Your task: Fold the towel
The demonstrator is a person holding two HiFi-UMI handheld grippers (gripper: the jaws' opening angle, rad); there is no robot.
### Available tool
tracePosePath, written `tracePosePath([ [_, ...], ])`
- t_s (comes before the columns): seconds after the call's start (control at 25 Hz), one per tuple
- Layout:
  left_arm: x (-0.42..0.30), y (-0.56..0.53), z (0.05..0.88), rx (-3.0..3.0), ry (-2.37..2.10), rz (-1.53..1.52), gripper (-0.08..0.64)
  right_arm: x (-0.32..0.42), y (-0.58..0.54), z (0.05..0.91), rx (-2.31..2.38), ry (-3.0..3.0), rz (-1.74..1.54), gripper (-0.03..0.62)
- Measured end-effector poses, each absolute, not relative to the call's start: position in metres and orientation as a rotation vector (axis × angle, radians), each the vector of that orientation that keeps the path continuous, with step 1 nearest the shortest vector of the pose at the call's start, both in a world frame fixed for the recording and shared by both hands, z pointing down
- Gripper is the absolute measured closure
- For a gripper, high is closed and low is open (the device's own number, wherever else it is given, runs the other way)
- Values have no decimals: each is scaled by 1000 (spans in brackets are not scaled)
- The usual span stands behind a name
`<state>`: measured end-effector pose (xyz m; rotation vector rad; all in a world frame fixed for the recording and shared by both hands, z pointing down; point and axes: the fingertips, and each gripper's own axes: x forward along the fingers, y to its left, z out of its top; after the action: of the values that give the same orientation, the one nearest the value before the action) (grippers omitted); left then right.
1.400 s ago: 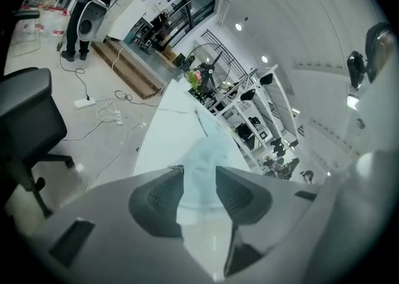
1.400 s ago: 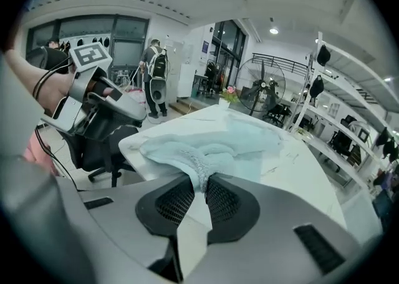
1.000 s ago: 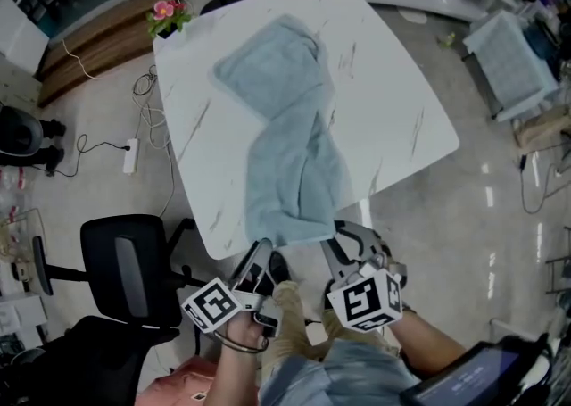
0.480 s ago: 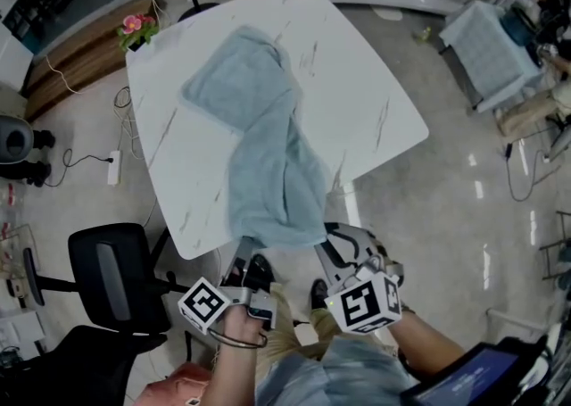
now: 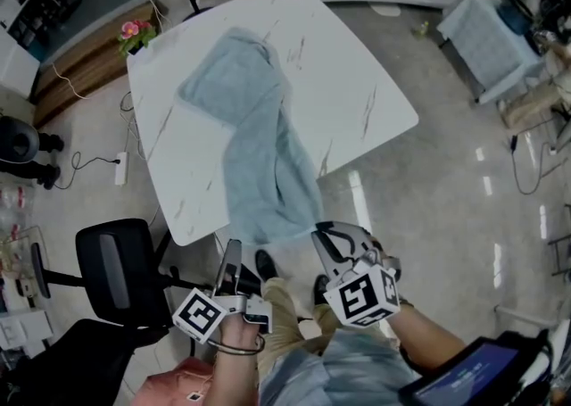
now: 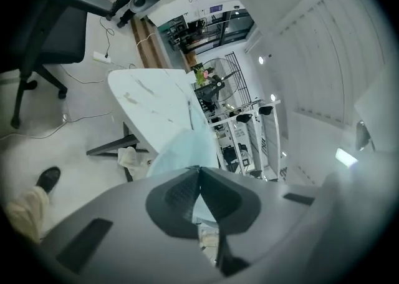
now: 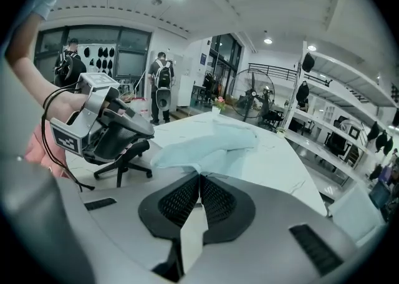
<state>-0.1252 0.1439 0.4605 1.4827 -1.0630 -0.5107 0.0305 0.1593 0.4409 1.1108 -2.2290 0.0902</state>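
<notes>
Nearest you, your left gripper point(image 5: 233, 248) has its fingers clenched on the near left corner of the pale blue towel point(image 5: 259, 145). Your right gripper point(image 5: 318, 236), whose fingers have just been closing, pinches the near right corner, and both corners hang just past the near edge of the white marbled desk point(image 5: 357, 83). A black office chair point(image 5: 120, 270) stands on the floor to your left, the towel runs away from you as a rumpled, twisted strip widening at the desk's far left, and pink flowers point(image 5: 136, 31) show by the far left corner.
</notes>
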Motion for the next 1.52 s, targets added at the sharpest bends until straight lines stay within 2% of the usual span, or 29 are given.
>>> tracePosePath([
  [0.88,-80,191,462,1520,-1065,-481,552,73,223,493,1068,-2160,121,567],
  [1.0,-79,194,463,1522,-1095,-441,551,76,223,489,1085,-2181,134,529],
  [1.52,-65,176,393,1650,-1070,-532,552,90,208,429,1209,-2250,93,529],
])
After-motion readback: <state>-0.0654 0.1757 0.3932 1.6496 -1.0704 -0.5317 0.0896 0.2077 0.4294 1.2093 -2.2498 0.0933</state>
